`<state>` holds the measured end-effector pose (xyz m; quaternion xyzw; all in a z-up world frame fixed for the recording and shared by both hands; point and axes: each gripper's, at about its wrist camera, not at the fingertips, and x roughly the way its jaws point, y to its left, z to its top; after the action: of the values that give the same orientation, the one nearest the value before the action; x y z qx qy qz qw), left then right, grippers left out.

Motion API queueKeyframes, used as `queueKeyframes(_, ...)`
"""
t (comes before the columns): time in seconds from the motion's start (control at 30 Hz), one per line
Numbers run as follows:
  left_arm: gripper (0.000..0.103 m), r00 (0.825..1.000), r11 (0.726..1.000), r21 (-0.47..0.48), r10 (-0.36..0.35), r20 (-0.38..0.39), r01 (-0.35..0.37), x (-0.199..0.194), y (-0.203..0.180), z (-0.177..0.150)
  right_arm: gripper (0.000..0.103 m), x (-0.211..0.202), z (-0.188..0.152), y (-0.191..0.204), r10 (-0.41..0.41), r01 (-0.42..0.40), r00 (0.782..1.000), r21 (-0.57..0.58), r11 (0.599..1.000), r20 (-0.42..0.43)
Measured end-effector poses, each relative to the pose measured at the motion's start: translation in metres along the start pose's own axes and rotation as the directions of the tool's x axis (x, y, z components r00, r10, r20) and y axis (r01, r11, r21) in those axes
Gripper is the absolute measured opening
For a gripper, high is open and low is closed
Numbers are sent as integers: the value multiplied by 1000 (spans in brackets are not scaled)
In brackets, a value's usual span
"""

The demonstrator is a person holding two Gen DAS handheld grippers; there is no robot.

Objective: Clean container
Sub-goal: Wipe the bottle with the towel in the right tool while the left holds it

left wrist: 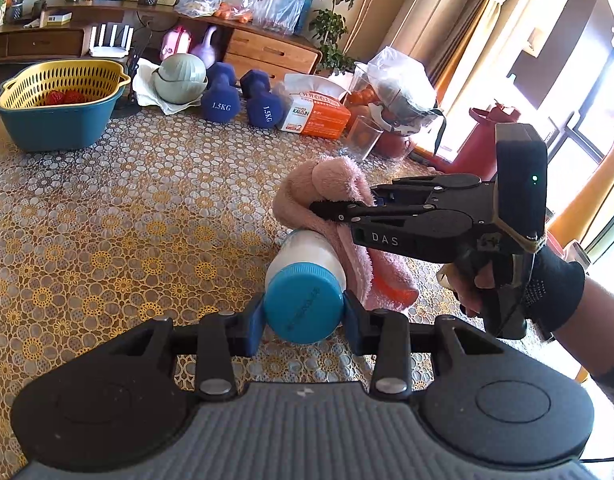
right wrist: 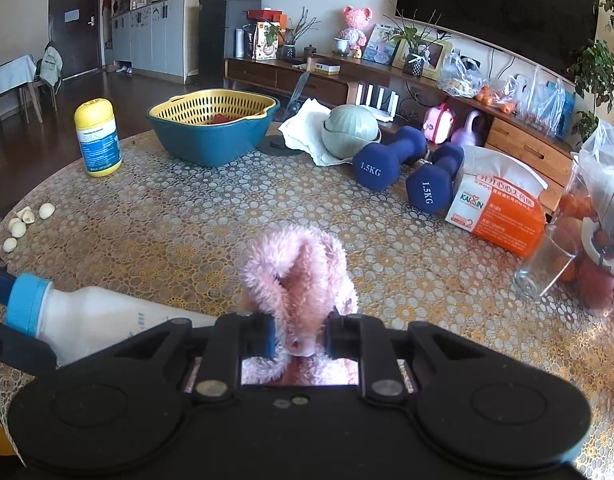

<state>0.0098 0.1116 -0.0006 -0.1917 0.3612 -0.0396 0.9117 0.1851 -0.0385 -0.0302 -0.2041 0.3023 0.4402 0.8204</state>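
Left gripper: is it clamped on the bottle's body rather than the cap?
No. The left gripper pinches the blue cap of the white bottle between its blue pads.

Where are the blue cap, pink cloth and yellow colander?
blue cap (left wrist: 303, 304), left wrist view, flat top face.
pink cloth (right wrist: 303, 268), right wrist view, bunched middle.
yellow colander (right wrist: 211, 106), right wrist view, slotted inner wall.

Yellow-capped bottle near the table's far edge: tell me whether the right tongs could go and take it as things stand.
Probably not yet. The right tongs are shut on the pink cloth, so they have no free grip. The table towards the yellow-capped bottle looks unobstructed.
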Motion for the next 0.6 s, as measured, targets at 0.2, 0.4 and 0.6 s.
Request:
queueKeyframes(0.2, 39, 1000, 1000, -5, 0, 0, 0, 0, 1, -1, 19, 7, 1, -5, -16, 16, 1000, 10, 1000, -23)
queueKeyframes(0.4, 39, 1000, 1000, -17, -1, -7, 1, 0, 6, -6, 19, 17, -6, -12, -49, 51, 996, 25, 998, -68)
queueKeyframes(0.6, 39, 1000, 1000, -17, -2, -7, 2, 0, 6, -8, 19, 4, -19, -11, -81, 82, 996, 21, 996, -40)
